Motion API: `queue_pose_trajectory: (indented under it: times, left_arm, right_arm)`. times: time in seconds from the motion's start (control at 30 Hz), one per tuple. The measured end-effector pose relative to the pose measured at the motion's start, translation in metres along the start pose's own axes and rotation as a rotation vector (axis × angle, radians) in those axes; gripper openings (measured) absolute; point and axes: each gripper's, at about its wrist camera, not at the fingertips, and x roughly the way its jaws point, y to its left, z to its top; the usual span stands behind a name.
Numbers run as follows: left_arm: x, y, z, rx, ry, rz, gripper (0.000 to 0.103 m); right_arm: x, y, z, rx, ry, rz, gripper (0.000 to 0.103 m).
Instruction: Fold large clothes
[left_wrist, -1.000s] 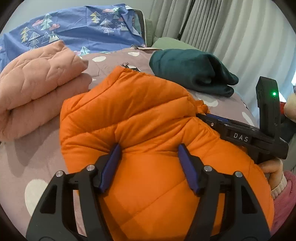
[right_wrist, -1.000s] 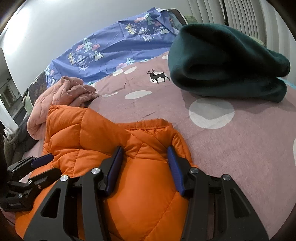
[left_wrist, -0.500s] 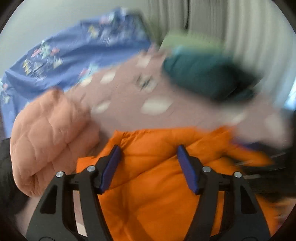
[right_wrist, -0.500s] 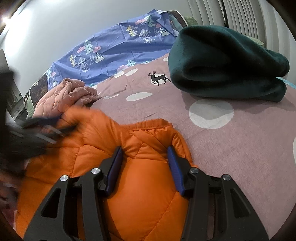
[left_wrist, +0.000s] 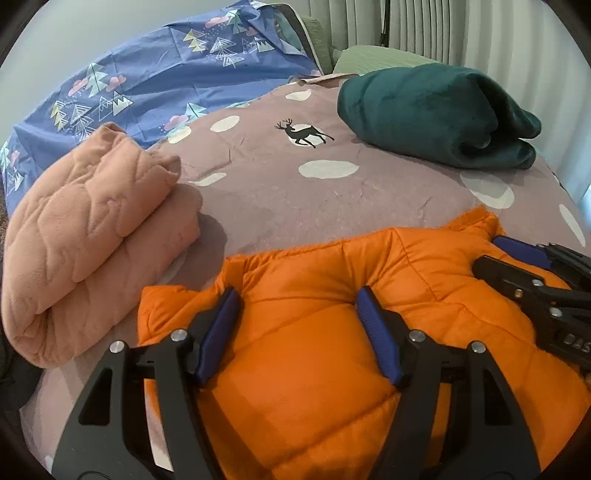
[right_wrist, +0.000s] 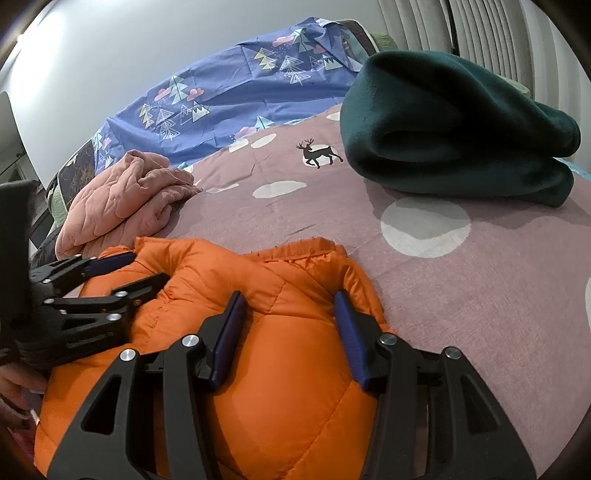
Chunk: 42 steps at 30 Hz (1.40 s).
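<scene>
Bed cover (left_wrist: 332, 206), mauve with pale dots and a deer print, is filling most of both frames. Blue tree-print sheet (left_wrist: 166, 74) is running across the upper left, curtains (left_wrist: 498, 33) at upper right.

Orange puffer jacket (left_wrist: 314, 369) is sitting at bottom centre of both views, bunched into a thick mound on the cover. I'm judging it light, soft and springy, with a slick shell: it is likely going to puff back open and slide unless pinned. Best hold looks like a quilted seam or the hem edge, pinching through the layers, not the smooth bulge.

Folded pink quilted piece (left_wrist: 92, 240) is lying at left, just beside the jacket's left corner. Folded dark green fleece (left_wrist: 436, 110) is lying at upper right, well apart.

I'm pressing my left gripper (left_wrist: 299, 295) down over the mound, fingers spread wide, padding bulging between them; not pinched. My right gripper (right_wrist: 288, 299) is doing the same near the jacket's far right corner, fingers apart, straddling a bulge. In the left view it is coming in from the right edge.

Room: bare cover is lying open ahead of the jacket, between pink and green piles, so a forward fold has space. Leftward is tight against the pink piece. Jacket's far edge is showing as a seam line at mid-frame.
</scene>
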Motion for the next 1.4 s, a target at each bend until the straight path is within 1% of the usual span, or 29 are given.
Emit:
queue_pose_trajectory:
  times: [0.07, 0.13, 0.17, 0.2, 0.23, 0.27, 0.33, 0.43, 0.5, 0.57, 0.63, 0.7, 0.77, 0.8, 0.87, 0.9, 0.97, 1.03, 1.07, 1.1, 1.13, 1.17, 1.2, 1.23, 1.27, 1.3, 1.33, 1.37, 1.4]
  left_arm:
    - [-0.016, 0.001, 0.001, -0.012, 0.009, -0.037, 0.067]
    - [-0.035, -0.002, 0.000, -0.005, -0.009, -0.084, 0.068]
    - [-0.039, -0.006, -0.002, 0.015, -0.017, -0.081, 0.072]
    - [-0.038, -0.015, -0.007, 0.074, -0.016, -0.026, 0.073]
    - [-0.034, -0.022, -0.014, 0.117, -0.022, 0.008, 0.073]
    - [-0.026, -0.023, -0.021, 0.116, -0.034, 0.021, 0.074]
    - [-0.020, -0.019, -0.027, 0.055, -0.039, 0.014, 0.074]
    - [-0.020, -0.021, -0.028, 0.062, -0.039, 0.031, 0.074]
    - [-0.026, -0.019, -0.026, 0.047, -0.027, 0.024, 0.074]
    - [-0.036, -0.016, -0.026, 0.023, -0.026, 0.004, 0.073]
    - [-0.052, -0.015, -0.027, 0.005, -0.041, -0.041, 0.072]
    - [-0.065, -0.018, -0.032, 0.014, -0.056, -0.081, 0.073]
    - [-0.065, -0.029, -0.041, 0.080, -0.061, -0.037, 0.073]
    - [-0.059, -0.032, -0.046, 0.097, -0.063, -0.028, 0.073]
    - [-0.047, -0.030, -0.054, 0.061, -0.063, -0.038, 0.074]
    - [-0.044, -0.032, -0.057, 0.061, -0.071, -0.027, 0.074]
    - [-0.043, -0.036, -0.058, 0.080, -0.073, -0.003, 0.074]
    - [-0.043, -0.039, -0.057, 0.098, -0.065, 0.009, 0.074]
    - [-0.043, -0.040, -0.057, 0.103, -0.062, 0.010, 0.074]
    - [-0.043, -0.040, -0.057, 0.108, -0.061, 0.011, 0.074]
    - [-0.044, -0.040, -0.057, 0.111, -0.060, 0.012, 0.074]
    - [-0.045, -0.040, -0.057, 0.111, -0.062, 0.012, 0.074]
    - [-0.045, -0.039, -0.058, 0.108, -0.064, 0.012, 0.074]
    - [-0.046, -0.039, -0.058, 0.105, -0.066, 0.008, 0.074]
    - [-0.046, -0.038, -0.058, 0.102, -0.068, 0.004, 0.073]
    - [-0.046, -0.037, -0.058, 0.099, -0.068, -0.002, 0.073]
    - [-0.046, -0.036, -0.058, 0.098, -0.068, -0.007, 0.073]
    - [-0.046, -0.036, -0.059, 0.099, -0.068, -0.008, 0.073]
    - [-0.046, -0.037, -0.058, 0.101, -0.070, -0.008, 0.073]
  right_arm:
    - [-0.001, -0.001, -0.001, 0.005, -0.004, 0.003, 0.050]
    - [-0.001, -0.002, -0.001, 0.011, -0.006, 0.008, 0.050]
    - [-0.001, -0.002, -0.001, 0.012, -0.006, 0.009, 0.050]
    - [-0.001, -0.001, -0.001, 0.010, -0.005, 0.008, 0.050]
    - [0.000, 0.000, -0.001, 0.006, -0.002, 0.004, 0.050]
    - [0.000, 0.001, -0.001, 0.001, 0.002, -0.003, 0.051]
    - [0.002, 0.002, -0.001, -0.005, 0.008, -0.013, 0.051]
    - [0.002, 0.004, -0.001, -0.017, 0.008, -0.023, 0.051]
    - [0.000, 0.005, -0.001, -0.023, 0.004, -0.027, 0.051]
    - [-0.001, 0.004, -0.002, -0.017, 0.000, -0.022, 0.051]
    - [-0.001, 0.002, -0.002, -0.009, -0.003, -0.015, 0.051]
    - [-0.001, 0.002, -0.001, -0.009, -0.005, -0.016, 0.051]
    - [-0.001, 0.003, -0.002, -0.017, -0.005, -0.020, 0.051]
    - [-0.001, 0.005, -0.002, -0.025, -0.003, -0.029, 0.051]
    - [0.000, 0.008, -0.002, -0.038, 0.000, -0.044, 0.051]
    - [0.000, 0.009, -0.002, -0.045, 0.000, -0.052, 0.051]
    - [0.000, 0.012, -0.002, -0.059, 0.003, -0.063, 0.052]
    - [-0.002, 0.017, -0.001, -0.099, 0.010, -0.092, 0.055]
    - [-0.008, 0.024, -0.002, -0.150, 0.015, -0.133, 0.056]
    - [-0.014, 0.030, -0.003, -0.192, 0.014, -0.171, 0.061]
    - [-0.024, 0.035, -0.005, -0.230, 0.003, -0.203, 0.061]
    - [-0.036, 0.039, -0.007, -0.252, -0.011, -0.208, 0.061]
    - [-0.058, 0.043, -0.012, -0.253, -0.030, -0.170, 0.061]
    - [-0.071, 0.043, -0.015, -0.239, -0.042, -0.132, 0.055]
    - [-0.093, 0.042, -0.022, -0.203, -0.059, -0.059, 0.050]
    - [-0.105, 0.042, -0.028, -0.181, -0.063, -0.012, 0.039]
    - [-0.116, 0.042, -0.035, -0.164, -0.065, 0.032, 0.036]
    - [-0.126, 0.042, -0.048, -0.155, -0.065, 0.074, 0.035]
    - [-0.128, 0.044, -0.055, -0.157, -0.056, 0.078, 0.035]
